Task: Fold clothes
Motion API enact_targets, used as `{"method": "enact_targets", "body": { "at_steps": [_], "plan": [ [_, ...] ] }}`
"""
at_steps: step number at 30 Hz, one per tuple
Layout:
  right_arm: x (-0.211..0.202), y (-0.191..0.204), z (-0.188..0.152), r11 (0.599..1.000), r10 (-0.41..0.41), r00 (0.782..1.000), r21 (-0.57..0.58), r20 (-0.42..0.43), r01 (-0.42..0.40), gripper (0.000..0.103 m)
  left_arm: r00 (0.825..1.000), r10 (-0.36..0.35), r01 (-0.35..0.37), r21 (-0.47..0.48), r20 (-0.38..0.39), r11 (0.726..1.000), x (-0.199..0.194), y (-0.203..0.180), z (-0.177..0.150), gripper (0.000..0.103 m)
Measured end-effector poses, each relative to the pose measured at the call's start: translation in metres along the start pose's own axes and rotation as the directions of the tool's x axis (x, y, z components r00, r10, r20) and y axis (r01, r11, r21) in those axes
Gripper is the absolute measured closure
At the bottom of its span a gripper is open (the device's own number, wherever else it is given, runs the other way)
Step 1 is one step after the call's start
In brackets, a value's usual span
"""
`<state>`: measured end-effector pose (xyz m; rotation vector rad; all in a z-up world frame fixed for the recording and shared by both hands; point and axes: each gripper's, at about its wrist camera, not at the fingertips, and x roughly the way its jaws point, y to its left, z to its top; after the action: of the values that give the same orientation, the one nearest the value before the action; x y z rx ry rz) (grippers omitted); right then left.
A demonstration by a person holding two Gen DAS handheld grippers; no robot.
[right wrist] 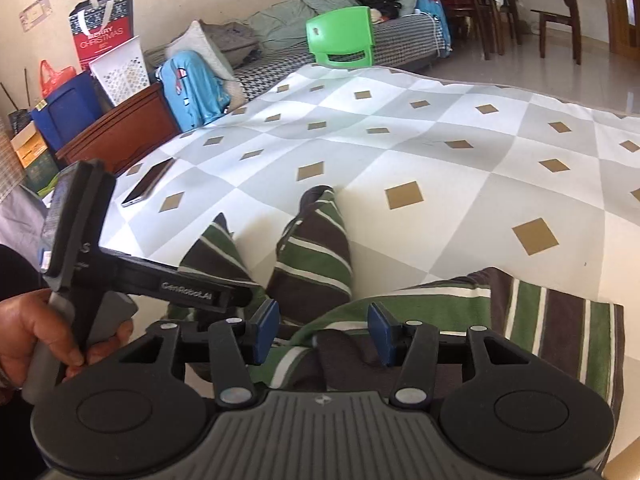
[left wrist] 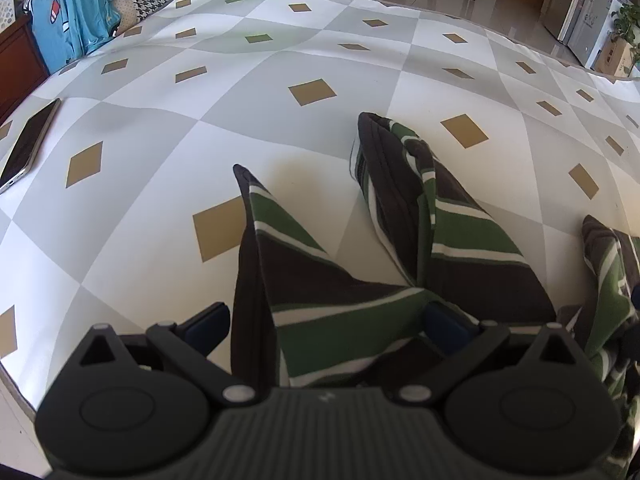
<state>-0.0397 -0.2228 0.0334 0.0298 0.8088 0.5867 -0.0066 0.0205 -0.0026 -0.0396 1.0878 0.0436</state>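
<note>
A green, brown and white striped garment (left wrist: 340,280) lies crumpled on the checked mat (left wrist: 280,60), with pointed folds sticking up. My left gripper (left wrist: 326,324) is open wide, and the cloth runs between its blue pads (left wrist: 208,322) without being pinched. In the right wrist view the same garment (right wrist: 316,256) spreads to the right on the mat (right wrist: 440,160). My right gripper (right wrist: 323,334) is open too, with a fold of the cloth lying between its fingers. The left gripper's body (right wrist: 192,288) sits just to its left, held by a hand (right wrist: 36,336).
A phone (left wrist: 28,144) (right wrist: 148,188) lies on the mat at the far left. Beyond the mat are a light blue garment (right wrist: 196,92), a green chair (right wrist: 340,36), a sofa, a wooden cabinet (right wrist: 120,128) and bags. Bare mat stretches ahead and to the right.
</note>
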Motion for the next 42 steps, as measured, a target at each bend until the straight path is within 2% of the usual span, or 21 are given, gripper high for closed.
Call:
{"method": "enact_targets", "body": {
  "at_steps": [7,12,17,21,24,29,32,36,38,42],
  "plan": [
    [0.006,0.008,0.009,0.996,-0.067,0.996,-0.048,0.058,0.07,0.048,1.0,-0.004,0.004,0.054,0.0,0.999,0.0,-0.012,-0.012,0.0],
    [0.027,0.015,0.01,0.983,-0.128,0.992,-0.128,0.015,0.129,0.047,1.0,-0.002,0.001,0.081,0.01,0.997,-0.001,-0.017,-0.018,0.0],
    [0.04,0.013,0.002,0.962,-0.209,0.976,-0.195,-0.063,0.194,0.048,1.0,-0.003,0.002,0.091,0.011,0.996,0.0,-0.018,-0.02,0.0],
    [0.031,0.006,-0.001,0.965,-0.226,0.969,-0.159,-0.1,0.209,0.048,1.0,0.0,0.0,0.095,0.006,0.996,0.002,-0.019,-0.02,0.0],
    [0.025,0.001,-0.009,0.962,-0.258,0.956,-0.13,-0.14,0.24,0.048,1.0,0.005,-0.006,0.1,0.004,0.995,0.003,-0.021,-0.02,0.0],
    [0.019,-0.013,-0.026,0.961,-0.273,0.938,-0.023,-0.215,0.274,0.047,1.0,0.012,-0.012,0.117,0.0,0.993,0.003,-0.026,-0.021,0.0],
    [0.012,-0.023,-0.033,0.954,-0.26,0.936,0.089,-0.236,0.287,0.046,1.0,0.012,-0.012,0.126,-0.001,0.992,0.003,-0.029,-0.022,0.0],
    [0.002,-0.034,-0.04,0.927,-0.244,0.935,0.223,-0.257,0.303,0.045,1.0,0.007,-0.006,0.14,-0.003,0.99,0.003,-0.031,-0.023,0.0],
    [-0.004,-0.034,-0.043,0.913,-0.255,0.931,0.252,-0.26,0.32,0.044,1.0,0.001,0.0,0.145,-0.005,0.989,0.002,-0.032,-0.024,0.0],
    [-0.018,-0.04,-0.051,0.862,-0.284,0.929,0.361,-0.238,0.356,0.043,1.0,0.002,-0.001,0.156,-0.001,0.988,0.002,-0.034,-0.025,0.0]
  ]
}}
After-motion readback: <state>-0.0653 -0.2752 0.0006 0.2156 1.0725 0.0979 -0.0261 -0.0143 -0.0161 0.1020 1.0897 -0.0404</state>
